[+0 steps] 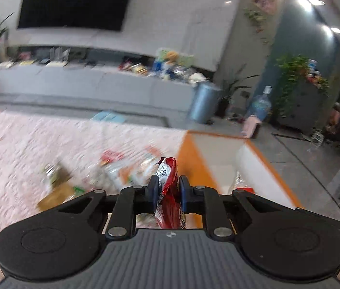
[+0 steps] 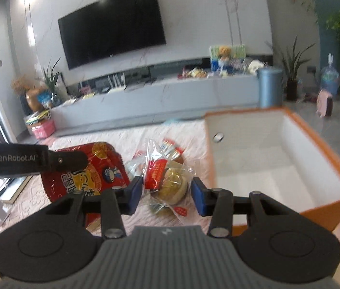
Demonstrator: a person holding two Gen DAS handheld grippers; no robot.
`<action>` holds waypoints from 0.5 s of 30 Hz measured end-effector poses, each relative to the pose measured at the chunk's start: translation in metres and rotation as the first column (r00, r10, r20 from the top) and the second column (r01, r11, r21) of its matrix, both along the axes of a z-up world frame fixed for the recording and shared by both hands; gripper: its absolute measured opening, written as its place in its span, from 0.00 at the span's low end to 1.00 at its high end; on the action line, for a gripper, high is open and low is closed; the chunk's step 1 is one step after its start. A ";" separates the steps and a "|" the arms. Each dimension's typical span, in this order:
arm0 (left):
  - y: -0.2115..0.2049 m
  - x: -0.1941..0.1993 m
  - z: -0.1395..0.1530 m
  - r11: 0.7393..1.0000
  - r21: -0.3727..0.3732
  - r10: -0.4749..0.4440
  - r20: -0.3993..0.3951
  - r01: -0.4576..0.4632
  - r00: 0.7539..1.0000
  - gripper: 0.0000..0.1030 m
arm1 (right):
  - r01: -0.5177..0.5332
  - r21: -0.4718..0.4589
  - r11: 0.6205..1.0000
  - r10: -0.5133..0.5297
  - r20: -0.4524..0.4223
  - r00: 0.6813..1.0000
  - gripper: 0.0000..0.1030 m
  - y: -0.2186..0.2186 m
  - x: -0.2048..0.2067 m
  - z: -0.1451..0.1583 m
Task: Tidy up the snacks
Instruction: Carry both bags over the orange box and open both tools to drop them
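Note:
My left gripper [image 1: 168, 187] is shut on a red snack bag [image 1: 168, 180] and holds it above the pink quilted cloth [image 1: 25, 149], left of the orange box [image 1: 194, 159]. In the right wrist view the left gripper's body [image 2: 25, 160] shows over that red bag [image 2: 93, 168]. My right gripper [image 2: 167, 191] is open, its jaws on either side of a clear-wrapped round pastry [image 2: 172, 187] lying on the cloth. Other clear snack packets [image 2: 160, 154] lie just behind it. The orange box with a white inside [image 2: 290, 168] stands to the right.
A long grey TV bench [image 2: 170, 94] with clutter runs along the far wall under a black TV [image 2: 112, 24]. A blue bin [image 2: 270, 86], potted plants [image 2: 292, 72] and a water jug [image 2: 330, 77] stand on the floor at right. Blurred snack packets [image 1: 56, 183] lie left on the cloth.

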State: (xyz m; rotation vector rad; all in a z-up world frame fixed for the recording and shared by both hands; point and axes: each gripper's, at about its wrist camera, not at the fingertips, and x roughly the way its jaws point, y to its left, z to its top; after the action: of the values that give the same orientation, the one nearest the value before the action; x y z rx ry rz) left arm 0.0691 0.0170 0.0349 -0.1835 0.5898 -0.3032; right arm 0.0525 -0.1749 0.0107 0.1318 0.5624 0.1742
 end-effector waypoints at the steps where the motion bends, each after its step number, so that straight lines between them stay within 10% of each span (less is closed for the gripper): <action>1: -0.009 0.001 0.006 1.000 0.005 -0.027 0.019 0.027 0.999 0.18 | 0.010 -0.007 1.000 -0.010 0.011 1.000 0.42 -0.008 -0.002 0.007; 15: -0.128 0.048 0.012 0.960 0.065 -0.274 0.006 0.273 0.962 0.18 | 0.115 -0.147 0.982 -0.126 -0.070 0.989 0.42 -0.123 0.023 0.026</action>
State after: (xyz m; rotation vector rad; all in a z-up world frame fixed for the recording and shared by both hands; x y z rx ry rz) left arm 0.1170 -0.1110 0.0464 -0.0375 0.6093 -0.5533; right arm 0.0753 -0.2975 0.0367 0.0333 0.6420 0.0101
